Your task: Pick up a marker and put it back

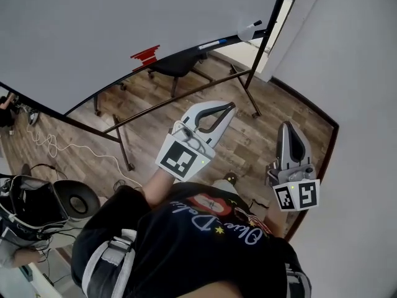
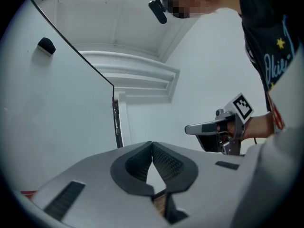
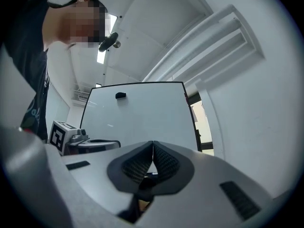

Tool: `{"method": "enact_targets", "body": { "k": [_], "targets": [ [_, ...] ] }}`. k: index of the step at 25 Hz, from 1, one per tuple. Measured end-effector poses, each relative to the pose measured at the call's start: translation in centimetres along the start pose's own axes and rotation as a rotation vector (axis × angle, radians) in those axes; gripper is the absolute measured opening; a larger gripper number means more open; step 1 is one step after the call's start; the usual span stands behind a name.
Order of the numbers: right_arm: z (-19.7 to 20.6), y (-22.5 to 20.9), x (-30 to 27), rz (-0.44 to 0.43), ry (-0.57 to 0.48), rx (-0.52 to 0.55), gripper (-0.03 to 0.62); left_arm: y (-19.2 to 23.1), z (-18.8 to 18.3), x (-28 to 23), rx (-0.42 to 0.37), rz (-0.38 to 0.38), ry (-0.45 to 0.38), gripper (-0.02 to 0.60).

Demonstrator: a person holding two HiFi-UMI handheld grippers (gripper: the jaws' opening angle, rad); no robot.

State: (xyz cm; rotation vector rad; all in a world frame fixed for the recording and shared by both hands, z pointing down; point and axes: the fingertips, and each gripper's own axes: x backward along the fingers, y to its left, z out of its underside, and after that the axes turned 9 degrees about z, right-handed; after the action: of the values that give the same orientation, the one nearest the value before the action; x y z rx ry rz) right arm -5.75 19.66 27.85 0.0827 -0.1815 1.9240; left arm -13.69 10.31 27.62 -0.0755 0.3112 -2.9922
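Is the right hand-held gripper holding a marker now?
No, the right hand-held gripper has its jaws shut tip to tip with nothing between them.

My left gripper [image 1: 229, 108] and right gripper [image 1: 287, 127] are pale grey with black, cross-hatched pads, and each bears black-and-white square markers. The floor [image 1: 248, 129] is brown wood plank. The whiteboard [image 1: 124, 30] is plain white on a dark stand [image 1: 186, 99], with a red block [image 1: 146, 56] on it and a white-and-blue marker [image 1: 212, 43] beside it. My shirt [image 1: 186, 247] is black with red, pale blue and yellow print.
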Motion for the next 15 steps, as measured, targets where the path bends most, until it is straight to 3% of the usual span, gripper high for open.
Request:
{"method": "enact_targets", "body": {
  "k": [7, 15],
  "targets": [
    [-1.3, -3.9, 0.7, -0.058, 0.004, 0.003, 0.002, -1.9, -1.6, -3.5, -0.035, -0.055, 0.003, 0.003],
    [1.9, -9.4, -2.9, -0.111, 0.028, -0.028, 0.002, -0.3, 1.5, -8.5, -0.024, -0.125, 0.044, 0.003]
  ]
}}
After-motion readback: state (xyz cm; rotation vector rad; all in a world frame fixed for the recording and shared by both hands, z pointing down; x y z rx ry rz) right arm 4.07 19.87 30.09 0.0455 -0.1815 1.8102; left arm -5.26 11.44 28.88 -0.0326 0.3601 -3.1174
